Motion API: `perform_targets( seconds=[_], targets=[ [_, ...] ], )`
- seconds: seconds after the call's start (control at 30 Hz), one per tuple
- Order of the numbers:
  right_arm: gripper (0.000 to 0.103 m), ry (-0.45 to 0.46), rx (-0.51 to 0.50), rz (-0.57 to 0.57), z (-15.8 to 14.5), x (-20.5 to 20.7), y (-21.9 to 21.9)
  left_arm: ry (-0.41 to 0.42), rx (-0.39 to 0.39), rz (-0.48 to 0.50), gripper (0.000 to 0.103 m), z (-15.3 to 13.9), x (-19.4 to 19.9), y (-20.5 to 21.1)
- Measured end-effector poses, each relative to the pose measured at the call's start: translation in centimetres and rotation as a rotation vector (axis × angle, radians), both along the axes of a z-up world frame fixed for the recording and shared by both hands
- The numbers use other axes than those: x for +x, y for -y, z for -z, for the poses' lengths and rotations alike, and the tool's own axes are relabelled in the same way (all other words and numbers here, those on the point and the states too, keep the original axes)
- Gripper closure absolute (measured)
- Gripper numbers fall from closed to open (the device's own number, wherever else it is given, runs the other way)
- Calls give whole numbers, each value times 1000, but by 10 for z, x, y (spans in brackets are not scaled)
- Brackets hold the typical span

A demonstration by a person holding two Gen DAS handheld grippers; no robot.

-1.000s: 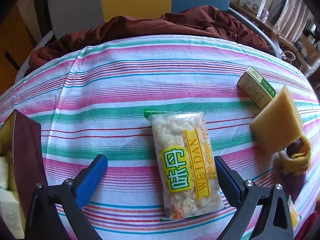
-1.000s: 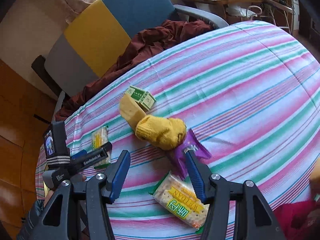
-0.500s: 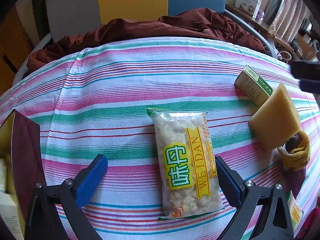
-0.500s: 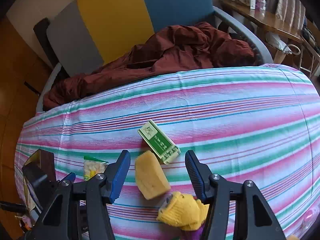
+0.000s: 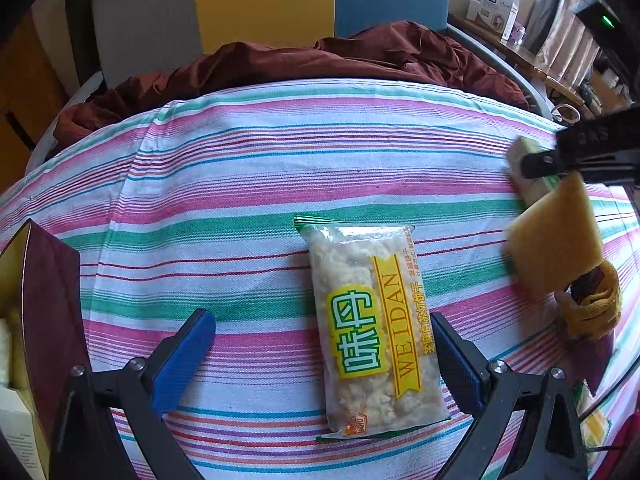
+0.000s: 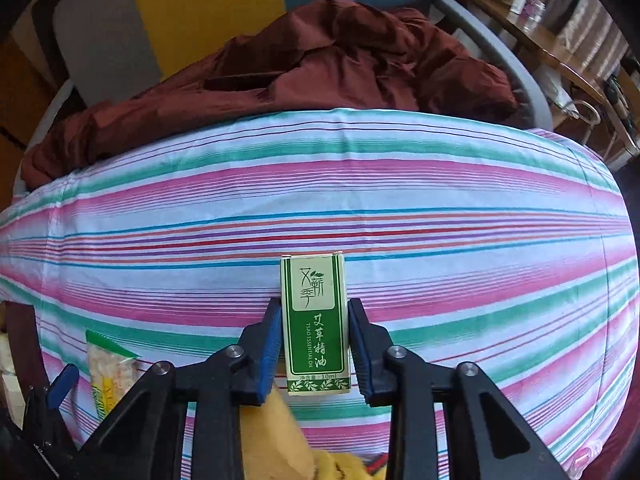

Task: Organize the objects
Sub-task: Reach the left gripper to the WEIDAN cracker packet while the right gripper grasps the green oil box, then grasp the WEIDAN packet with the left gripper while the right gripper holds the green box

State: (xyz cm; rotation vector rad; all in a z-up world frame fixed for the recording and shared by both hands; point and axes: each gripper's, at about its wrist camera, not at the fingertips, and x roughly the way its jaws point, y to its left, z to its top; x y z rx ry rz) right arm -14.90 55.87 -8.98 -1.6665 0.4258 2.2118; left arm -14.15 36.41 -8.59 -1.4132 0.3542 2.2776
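Where the right wrist view looks down its own fingers, the right gripper (image 6: 314, 344) has its blue pads set against the two long sides of a small green box (image 6: 313, 326) of essential oil; the pads look pressed to the card, so it reads as clamped, though the contact line on the right is in shadow. The box lies flat on the striped cloth (image 6: 440, 208) that covers the desk. Its near end sits just above a yellow sponge (image 6: 276, 436), of which only a corner shows between the gripper arms. A yellow knit item at the bottom edge is cut off.

In the left wrist view the left gripper (image 5: 320, 354) has its jaws spread wide, holding nothing. A clear snack packet (image 5: 372, 328) marked WEIDAN lies flat between the pads, nearer the right one; whether that pad touches the packet's edge I cannot tell. At the far right the same box is mostly hidden behind the dark frame of the other gripper, one pale end showing. The sponge (image 5: 556, 240) leans just below it, its lower edge resting on the knit item (image 5: 592, 304), which has something dark tucked in its opening, too small to identify.

At the left edge a dark maroon container (image 5: 48, 300) is cropped, its contents blurred. Beyond the desk a rust-brown cloth (image 6: 320, 64) is heaped on a chair (image 5: 264, 0) with grey, yellow and blue panels.
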Motion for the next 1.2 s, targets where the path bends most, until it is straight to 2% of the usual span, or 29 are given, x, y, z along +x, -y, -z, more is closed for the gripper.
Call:
perform_targets(
  seconds=[0.17,0.3,0.4,0.53,0.6,0.73,0.9,0.97,1.03,1.1,1.13,1.17,1.2],
  targets=[
    [72,34,84,123,2,67,-41,-12,-3,11,0,-3,5,1],
    [73,55,30,212,21,122,-60,0,-4,18,0,-2,1,3],
    [72,-31,-8,244,23,150,-65,28,5,45,0,-4,-2,6],
    [72,-55,-22,254,20,157,-67,72,57,58,0,-14,-5,18],
    [72,-60,-23,245,19,159,-68,71,58,53,0,-16,-4,23],
    [72,-67,-45,252,16,164,-73,48,22,101,6,-18,5,14],
    [71,-56,-39,241,12,168,-72,10,-62,176,11,-16,14,-4],
    [70,-53,-38,238,11,170,-72,8,-86,190,19,-15,15,-6],
    [70,-53,-41,238,10,173,-73,3,-107,203,19,-14,16,-9],
    [70,-52,-40,238,8,175,-73,9,-117,223,25,-15,16,-14],
    [70,-50,-38,236,8,176,-73,13,-111,236,39,-17,16,-16],
    [70,-48,-35,234,7,177,-73,11,-109,247,57,-19,17,-18],
    [70,-46,-33,233,7,178,-73,-12,-123,247,58,-21,19,-20]
  ],
)
